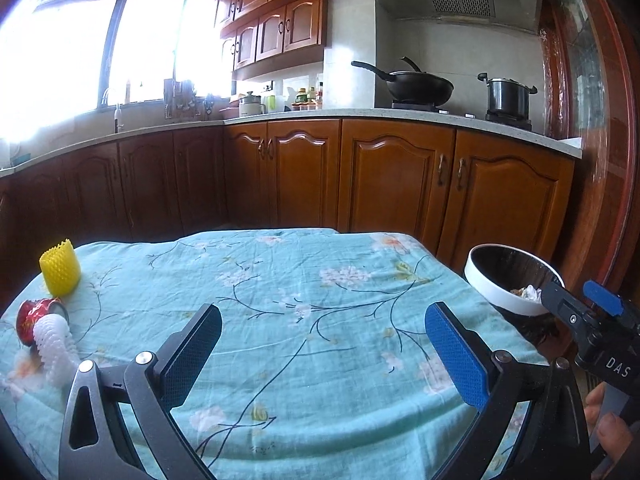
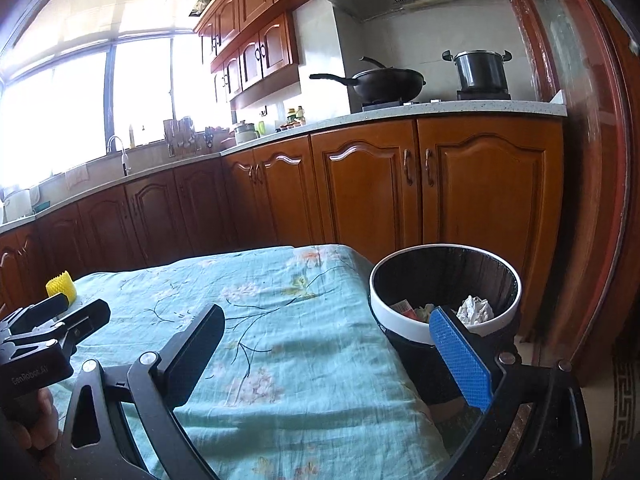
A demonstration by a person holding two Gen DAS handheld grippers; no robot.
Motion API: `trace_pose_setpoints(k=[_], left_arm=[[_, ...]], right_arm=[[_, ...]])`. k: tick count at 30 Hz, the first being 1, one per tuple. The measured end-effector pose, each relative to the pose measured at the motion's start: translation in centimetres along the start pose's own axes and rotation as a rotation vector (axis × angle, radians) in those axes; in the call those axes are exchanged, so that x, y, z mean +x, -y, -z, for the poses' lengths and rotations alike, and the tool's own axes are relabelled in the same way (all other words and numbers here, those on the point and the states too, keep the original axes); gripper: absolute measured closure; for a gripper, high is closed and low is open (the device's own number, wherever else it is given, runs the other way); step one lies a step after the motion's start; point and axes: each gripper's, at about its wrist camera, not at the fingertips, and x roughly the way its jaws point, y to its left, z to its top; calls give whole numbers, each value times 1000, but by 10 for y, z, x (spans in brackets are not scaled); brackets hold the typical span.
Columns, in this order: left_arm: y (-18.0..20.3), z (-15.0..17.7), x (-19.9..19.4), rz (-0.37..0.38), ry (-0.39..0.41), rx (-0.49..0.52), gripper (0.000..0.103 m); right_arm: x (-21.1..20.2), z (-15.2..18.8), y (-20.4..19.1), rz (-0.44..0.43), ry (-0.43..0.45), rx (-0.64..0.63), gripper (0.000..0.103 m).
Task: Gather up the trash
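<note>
Both the left tongs [image 1: 322, 354] and the right tongs [image 2: 326, 354] gape empty over the bench [image 1: 304, 280]. Yellow sleeve [image 1: 60, 267], red can [image 1: 34, 318] and what looks like white netting [image 1: 54, 346] crowd its left edge; the bin [image 2: 444, 292] waits off the right edge.

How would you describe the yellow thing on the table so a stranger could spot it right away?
Start at the table with the turquoise floral cloth and go to its far left corner. The yellow foam mesh sleeve stands there upright, a short open tube with a jagged top edge. Its neighbours nearer the front, a crumpled red foil wrapper and a white foam mesh sleeve, lie flat.
</note>
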Motion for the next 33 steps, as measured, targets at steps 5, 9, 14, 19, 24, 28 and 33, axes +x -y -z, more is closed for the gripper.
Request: trace_pose_setpoints(k=[5, 9, 14, 19, 24, 28, 33], left_arm=[[2, 3, 5, -11, 6, 9, 1], [1, 5, 11, -11, 0, 17, 1], [1, 3, 13, -16, -7, 28, 1], [-2, 2, 15, -13, -9, 28, 1], [-2, 3, 14, -15, 2, 34, 1], [-3, 5, 12, -1, 12, 33, 1], [-3, 7, 10, 10, 25, 39, 1]], right_arm=[[-4, 0, -3, 11, 10, -13, 0], [-4, 0, -2, 16, 10, -9, 0], [-4, 0, -3, 13, 8, -7, 0], [-4, 0, -3, 10, 8, -10, 0], [-6, 1, -4, 6, 9, -9, 0], [-7, 1, -3, 4, 11, -9, 0], [-8, 1, -3, 3, 13, -9, 0]])
